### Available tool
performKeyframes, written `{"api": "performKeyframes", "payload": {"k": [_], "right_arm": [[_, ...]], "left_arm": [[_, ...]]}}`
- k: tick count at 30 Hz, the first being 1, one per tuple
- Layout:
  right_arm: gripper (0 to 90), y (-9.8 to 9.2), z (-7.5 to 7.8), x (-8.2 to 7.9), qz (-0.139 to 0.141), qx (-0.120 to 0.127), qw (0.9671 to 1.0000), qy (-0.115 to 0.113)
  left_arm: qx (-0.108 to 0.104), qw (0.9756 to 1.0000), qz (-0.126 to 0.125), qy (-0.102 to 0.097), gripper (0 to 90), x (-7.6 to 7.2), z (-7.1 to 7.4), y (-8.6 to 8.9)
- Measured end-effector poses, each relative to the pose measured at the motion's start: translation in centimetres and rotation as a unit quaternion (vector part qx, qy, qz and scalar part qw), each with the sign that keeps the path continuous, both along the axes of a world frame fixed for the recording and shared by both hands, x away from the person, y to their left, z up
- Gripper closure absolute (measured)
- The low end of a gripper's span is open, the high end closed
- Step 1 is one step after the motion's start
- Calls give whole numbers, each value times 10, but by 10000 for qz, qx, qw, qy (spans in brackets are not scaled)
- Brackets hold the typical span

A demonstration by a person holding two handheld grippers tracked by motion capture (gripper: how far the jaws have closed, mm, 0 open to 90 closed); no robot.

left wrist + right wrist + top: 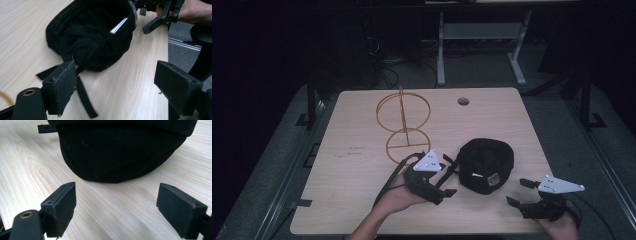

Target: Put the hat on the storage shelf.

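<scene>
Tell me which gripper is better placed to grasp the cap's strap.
Left, probably. The left gripper is open beside the strap, which lies between its jaws. The right gripper faces the cap's crown.

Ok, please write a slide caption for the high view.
Two open hand-held grippers, left and right, flank a black fabric cap beside a gold wire stand.

1. The table (pixel 362 150) has a pale wood-grain top, smooth, with a soft sheen.
2. The cap (pixel 486 165), right of centre in the high view, is matt black cloth; its strap (pixel 83 97) is woven fabric.
3. The stand (pixel 403 127), upper centre, looks like thin golden metal wire.
4. The left gripper (pixel 115 82) has matt black pads (pixel 61 87) with rough, worn edges.
</scene>
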State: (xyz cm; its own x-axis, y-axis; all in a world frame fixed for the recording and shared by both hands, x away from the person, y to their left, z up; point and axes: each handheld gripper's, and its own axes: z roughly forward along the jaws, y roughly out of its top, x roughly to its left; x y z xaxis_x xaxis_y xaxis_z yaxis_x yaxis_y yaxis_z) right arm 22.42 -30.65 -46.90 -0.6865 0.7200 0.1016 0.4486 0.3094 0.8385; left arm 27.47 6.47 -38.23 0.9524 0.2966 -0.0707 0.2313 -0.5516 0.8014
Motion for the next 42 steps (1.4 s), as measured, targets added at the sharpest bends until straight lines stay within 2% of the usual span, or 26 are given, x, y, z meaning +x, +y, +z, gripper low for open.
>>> {"api": "performKeyframes", "payload": {"k": [8, 16, 19, 21, 23, 32, 36, 42], "right_arm": [[157, 0, 0, 1, -2, 0, 10000, 5], [157, 0, 0, 1, -5, 6, 10000, 9], [157, -1, 0, 0, -10, 6, 10000, -3], [157, -1, 0, 0, -13, 7, 10000, -9], [157, -2, 0, 0, -23, 14, 10000, 3], [157, -1, -1, 0, 0, 10, 10000, 5], [157, -1, -1, 0, 19, 3, 10000, -9], [157, 2, -1, 1, 74, -48, 10000, 20]], "left_arm": [[125, 9997, -187, 10, 199, 5, 3, -22], [105, 9995, -307, -15, 226, 9, 9, -43], [204, 9991, -375, -33, 235, 13, 9, -51], [241, 9988, -423, -19, 250, 15, 7, -56], [259, 9985, -475, 87, 264, 19, 5, -61], [585, 9962, -622, 153, 332, 29, -3, -77], [753, 9938, -761, 313, 378, 34, -10, -80], [929, 9920, -805, 289, 439, 39, -14, -83]]}}
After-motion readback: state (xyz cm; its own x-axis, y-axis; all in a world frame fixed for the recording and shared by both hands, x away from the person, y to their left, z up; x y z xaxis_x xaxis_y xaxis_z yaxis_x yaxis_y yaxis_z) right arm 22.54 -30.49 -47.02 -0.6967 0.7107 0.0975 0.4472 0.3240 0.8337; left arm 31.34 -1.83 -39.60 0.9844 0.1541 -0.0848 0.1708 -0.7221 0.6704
